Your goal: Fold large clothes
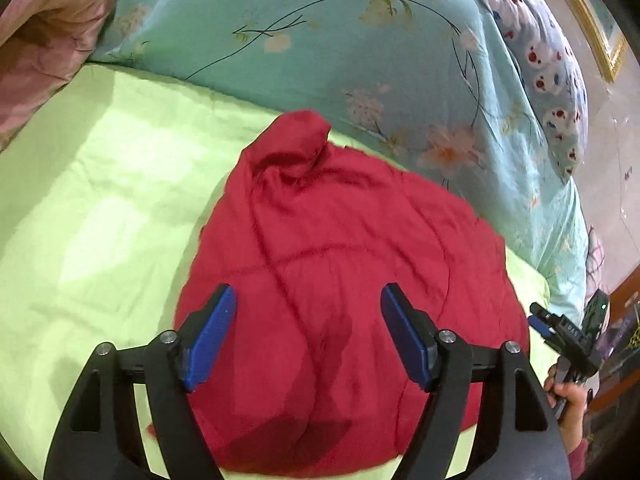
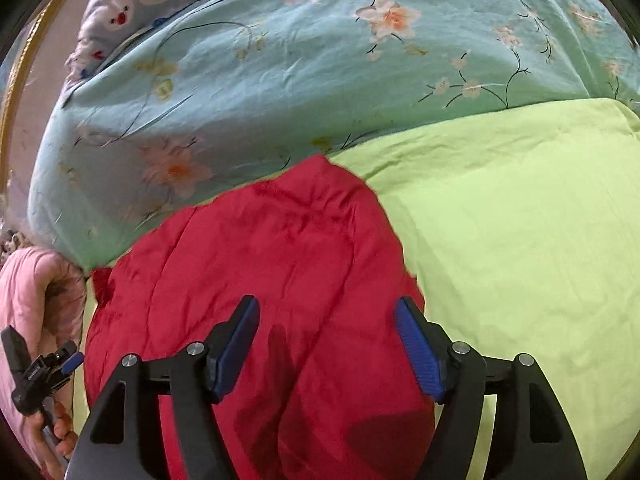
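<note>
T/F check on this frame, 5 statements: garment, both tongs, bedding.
1. The red garment lies on a lime-green sheet. True.
2. The left tongs are clamped on the garment. False: the jaws stand open above it, with nothing between the pads.
3. The right tongs are open. True.
4. The floral quilt behind the garment is bright orange. False: it is light blue-green with flower prints.
5. The garment is spread out flat with both sleeves extended. False: it sits as a compact, folded-over bundle with a bunched lump at its far end; no sleeves are laid out.
</note>
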The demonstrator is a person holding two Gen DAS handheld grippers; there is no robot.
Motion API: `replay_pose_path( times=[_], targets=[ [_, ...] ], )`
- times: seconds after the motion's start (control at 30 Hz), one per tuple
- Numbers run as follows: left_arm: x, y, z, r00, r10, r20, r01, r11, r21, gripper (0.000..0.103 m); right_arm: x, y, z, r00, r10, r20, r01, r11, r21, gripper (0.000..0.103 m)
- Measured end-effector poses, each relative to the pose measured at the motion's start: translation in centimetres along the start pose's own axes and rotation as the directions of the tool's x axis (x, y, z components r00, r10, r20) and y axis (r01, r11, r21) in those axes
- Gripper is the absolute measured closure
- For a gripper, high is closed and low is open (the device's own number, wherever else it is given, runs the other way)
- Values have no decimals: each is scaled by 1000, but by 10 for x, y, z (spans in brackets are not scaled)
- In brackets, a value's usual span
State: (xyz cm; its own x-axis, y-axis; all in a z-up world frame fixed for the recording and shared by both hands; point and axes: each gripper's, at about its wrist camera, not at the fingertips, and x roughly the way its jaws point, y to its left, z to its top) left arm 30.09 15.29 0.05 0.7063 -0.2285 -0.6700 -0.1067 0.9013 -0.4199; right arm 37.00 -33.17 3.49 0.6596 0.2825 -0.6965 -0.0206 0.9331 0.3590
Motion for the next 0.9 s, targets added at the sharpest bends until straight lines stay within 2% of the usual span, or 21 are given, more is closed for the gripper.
replay_pose_path(
  times=[0.17, 0.3, 0.37, 0.6, 0.73, 0.9],
  targets=[
    [-20, 7, -18, 1000, -12, 3, 12, 1000, 9, 28, -7, 14, -17, 1000, -1, -8, 0, 1000, -31, 30],
    [-33, 17, -26, 1000, -9, 17, 9, 1000, -5, 28, -19, 5, -28, 1000, 0, -4, -1, 1000, -31, 22],
    [-36, 25, -31, 1000, -19, 11, 20, 1000, -21, 20, -25, -6, -36, 1000, -5, -8, 5, 1000, -13, 21],
    [-24, 45, -46, 998, -46, -39, 43, 997, -64, 20, -17, -34, -55, 996, 39, -75, -34, 997, 68, 21],
    [-14, 56, -51, 996, -55, -67, 50, 995, -82, 20, -14, -43, -60, 991, 103, -85, -93, 989, 115, 15],
    [8, 74, -55, 984, -151, -89, 133, 974, -185, 18, -6, -48, -60, 983, 159, -88, -145, 978, 153, 12]
  ],
)
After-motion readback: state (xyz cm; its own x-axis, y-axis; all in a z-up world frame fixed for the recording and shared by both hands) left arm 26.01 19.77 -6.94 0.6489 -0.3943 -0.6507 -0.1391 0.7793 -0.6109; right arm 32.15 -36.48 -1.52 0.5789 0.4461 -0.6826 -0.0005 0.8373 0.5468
